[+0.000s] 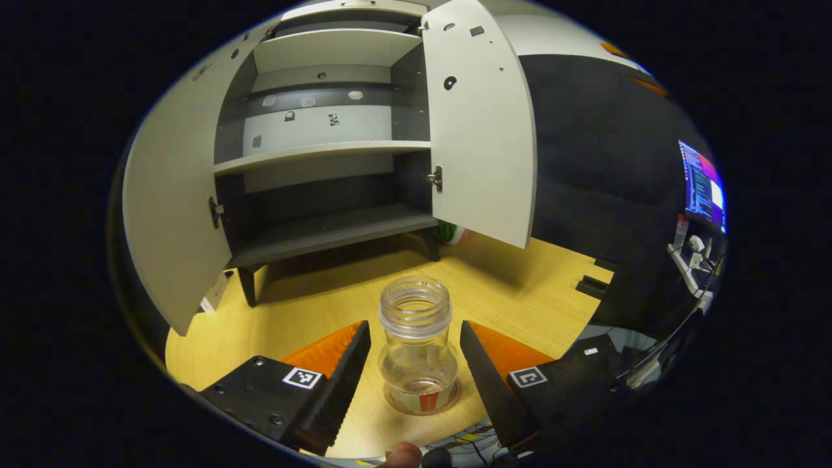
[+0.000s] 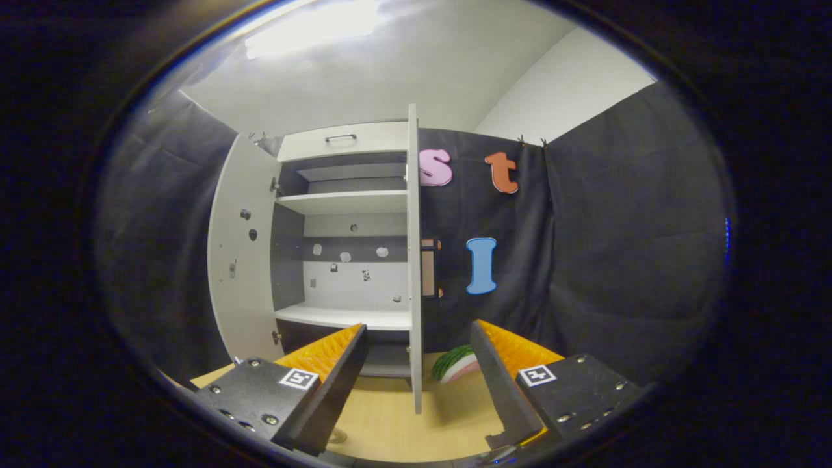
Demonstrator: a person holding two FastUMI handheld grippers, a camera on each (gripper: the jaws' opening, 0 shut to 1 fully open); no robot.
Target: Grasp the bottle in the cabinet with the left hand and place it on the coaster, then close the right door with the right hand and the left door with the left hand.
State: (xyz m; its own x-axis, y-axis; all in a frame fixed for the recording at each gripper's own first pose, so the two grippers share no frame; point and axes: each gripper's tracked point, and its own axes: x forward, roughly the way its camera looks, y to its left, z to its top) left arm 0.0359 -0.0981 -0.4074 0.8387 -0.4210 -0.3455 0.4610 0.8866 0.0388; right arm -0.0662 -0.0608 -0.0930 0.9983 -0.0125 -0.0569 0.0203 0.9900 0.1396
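Clear plastic, the bottle (image 1: 416, 344) stands upright on the coaster (image 1: 422, 401) on the near table (image 1: 533, 305), between the spread fingers of the left gripper (image 1: 415, 364), which do not touch it. Step 1 looks done. Both doors hang open. The right gripper (image 2: 419, 367), spread and empty, faces the right door (image 2: 413, 260); next it must push that door shut.
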